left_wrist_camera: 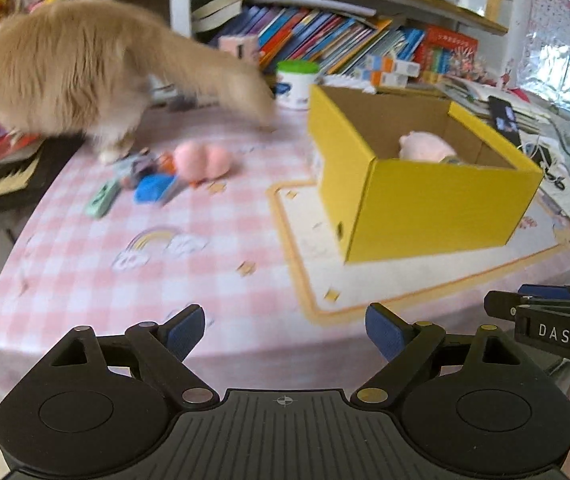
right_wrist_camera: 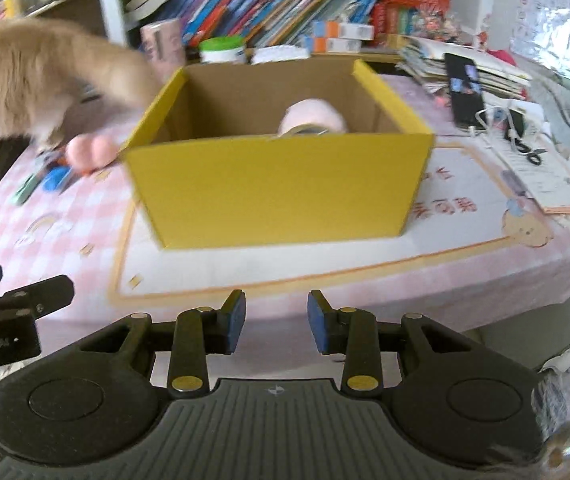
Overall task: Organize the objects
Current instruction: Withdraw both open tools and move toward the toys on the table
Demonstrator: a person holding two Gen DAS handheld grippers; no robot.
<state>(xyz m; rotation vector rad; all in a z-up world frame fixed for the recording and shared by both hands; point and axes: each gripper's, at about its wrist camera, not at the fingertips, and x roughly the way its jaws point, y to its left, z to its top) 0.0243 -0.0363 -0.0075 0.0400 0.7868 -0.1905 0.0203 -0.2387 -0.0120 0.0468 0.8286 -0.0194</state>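
A yellow cardboard box (left_wrist_camera: 437, 204) stands open on the pink checked table (left_wrist_camera: 125, 248), with a pink plush toy (left_wrist_camera: 425, 146) inside. It also shows in the right wrist view (right_wrist_camera: 277, 192), the plush (right_wrist_camera: 313, 116) at its back. A pink plush (left_wrist_camera: 203, 158), a blue item (left_wrist_camera: 153, 188), a green item (left_wrist_camera: 103, 198) and small bits lie left of the box. My left gripper (left_wrist_camera: 285, 330) is open and empty at the table's near edge. My right gripper (right_wrist_camera: 276, 320) is open and empty in front of the box.
A fluffy tan cat (left_wrist_camera: 85, 68) stands on the table behind the loose toys. A green-lidded white jar (left_wrist_camera: 295, 84) and shelves of books (left_wrist_camera: 325, 36) are behind. A phone (right_wrist_camera: 465, 92), cables and papers lie right of the box.
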